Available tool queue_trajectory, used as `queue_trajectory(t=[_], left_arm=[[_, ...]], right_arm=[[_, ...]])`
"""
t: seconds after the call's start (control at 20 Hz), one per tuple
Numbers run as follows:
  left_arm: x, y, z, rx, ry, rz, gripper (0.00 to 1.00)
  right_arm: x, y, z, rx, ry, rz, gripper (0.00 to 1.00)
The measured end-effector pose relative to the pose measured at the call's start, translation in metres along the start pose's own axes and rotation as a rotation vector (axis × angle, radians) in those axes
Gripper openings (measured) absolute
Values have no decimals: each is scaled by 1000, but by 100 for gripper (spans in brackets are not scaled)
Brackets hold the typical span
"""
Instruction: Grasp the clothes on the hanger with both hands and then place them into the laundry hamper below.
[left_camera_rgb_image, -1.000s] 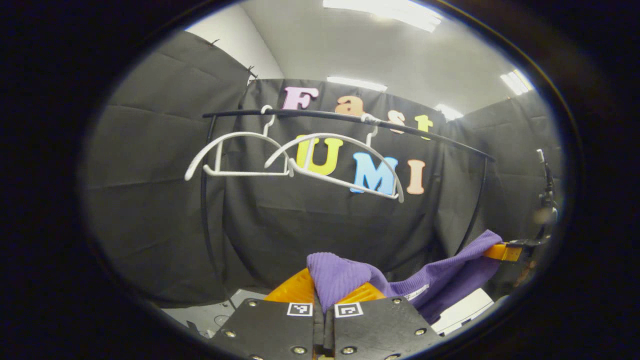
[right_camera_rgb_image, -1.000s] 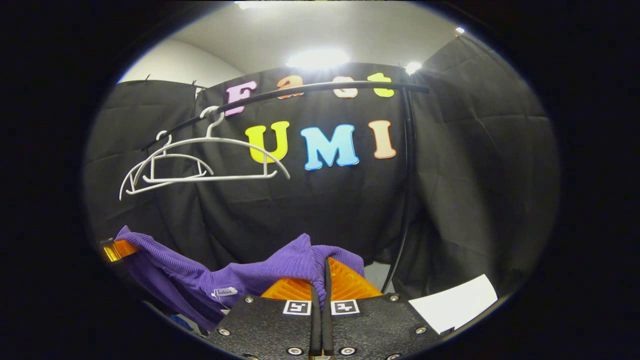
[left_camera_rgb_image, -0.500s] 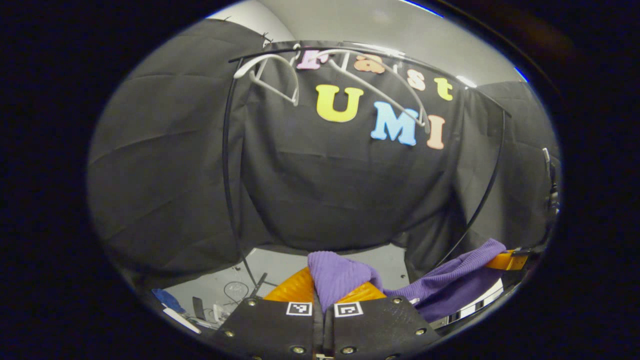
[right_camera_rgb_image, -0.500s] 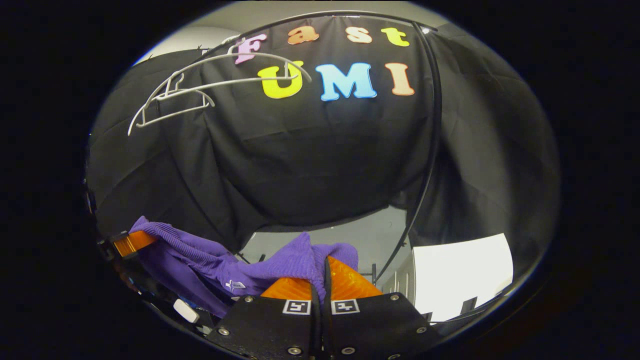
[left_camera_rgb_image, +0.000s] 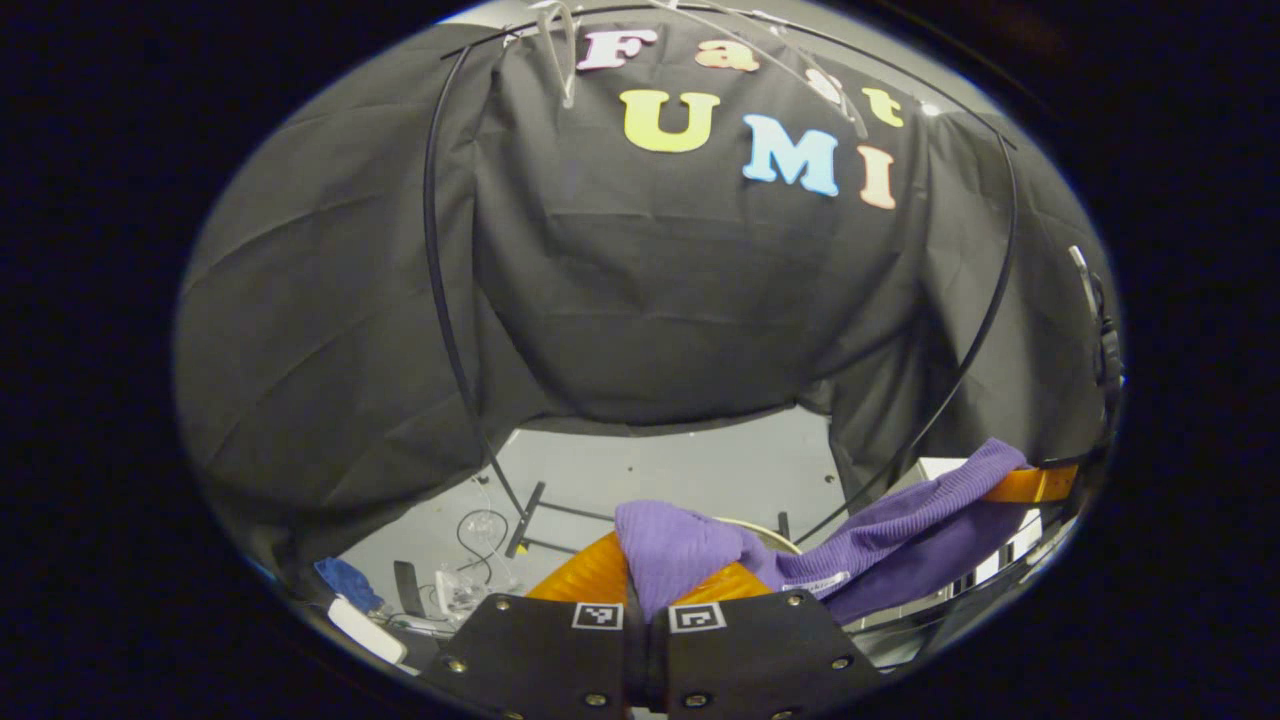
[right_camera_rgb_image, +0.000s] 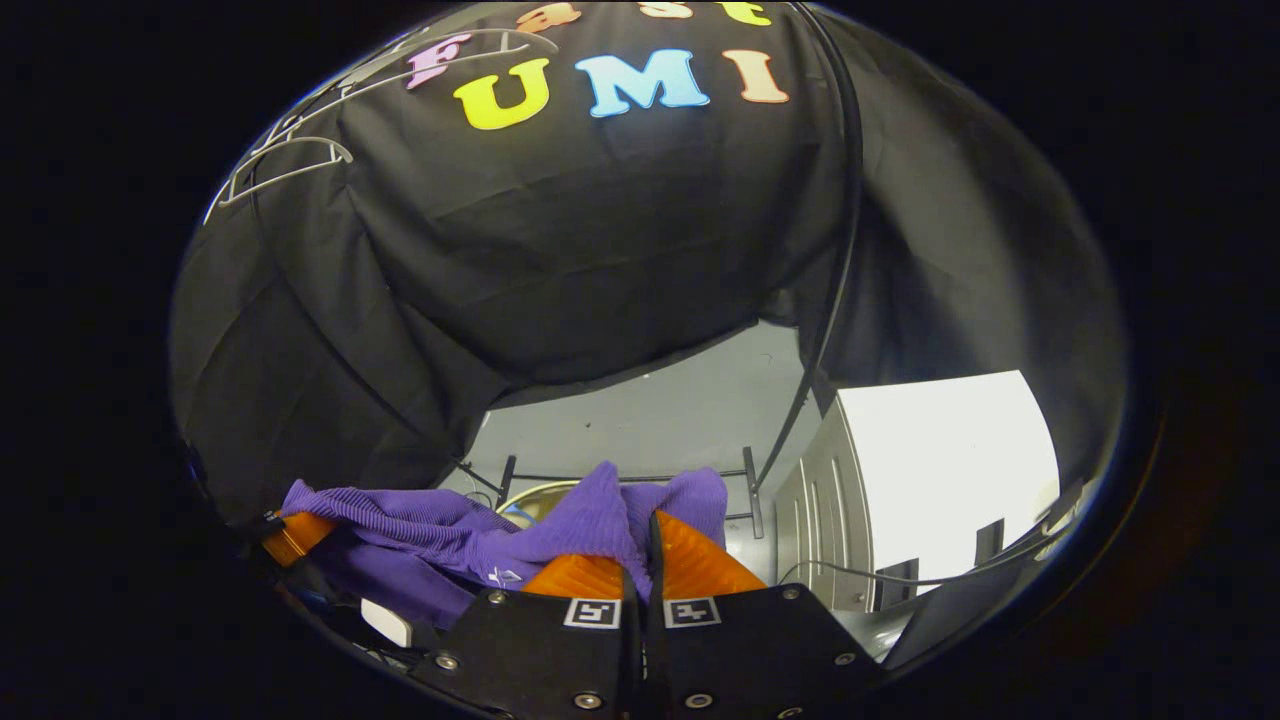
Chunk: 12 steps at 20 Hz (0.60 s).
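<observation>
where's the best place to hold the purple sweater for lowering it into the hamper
Hold it where it is held now: the two upper ends, one in each tongs. The left tongs and right tongs each pinch a bunched fold of the purple sweater, so the middle sags between them.

floor (left_camera_rgb_image: 660, 470) – grey | on it – cables (left_camera_rgb_image: 478, 528), blue cloth (left_camera_rgb_image: 345, 582)

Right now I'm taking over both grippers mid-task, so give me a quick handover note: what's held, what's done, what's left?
Left gripper: shut on the purple sweater.
Right gripper: shut on the same sweater's other end, which hangs slack between the two.
White hangers: bare, up on the black rail.
Done: sweater is off its hanger, held low over the grey floor.
Left: a pale curved rim behind the sweater may be the hamper; lower the sweater in and release both.
</observation>
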<state>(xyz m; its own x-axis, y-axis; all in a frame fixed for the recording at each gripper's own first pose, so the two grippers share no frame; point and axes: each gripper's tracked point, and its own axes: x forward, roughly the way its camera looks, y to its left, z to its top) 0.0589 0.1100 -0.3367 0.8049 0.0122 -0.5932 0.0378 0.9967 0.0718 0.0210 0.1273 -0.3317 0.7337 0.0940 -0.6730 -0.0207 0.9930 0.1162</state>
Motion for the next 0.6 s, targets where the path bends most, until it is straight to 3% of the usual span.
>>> queue_trajectory(t=[0.6], left_arm=[[20, -2, -29, 12, 81, -2, 2]], right_arm=[[2, 3, -23, -13, 66, 17, 3]])
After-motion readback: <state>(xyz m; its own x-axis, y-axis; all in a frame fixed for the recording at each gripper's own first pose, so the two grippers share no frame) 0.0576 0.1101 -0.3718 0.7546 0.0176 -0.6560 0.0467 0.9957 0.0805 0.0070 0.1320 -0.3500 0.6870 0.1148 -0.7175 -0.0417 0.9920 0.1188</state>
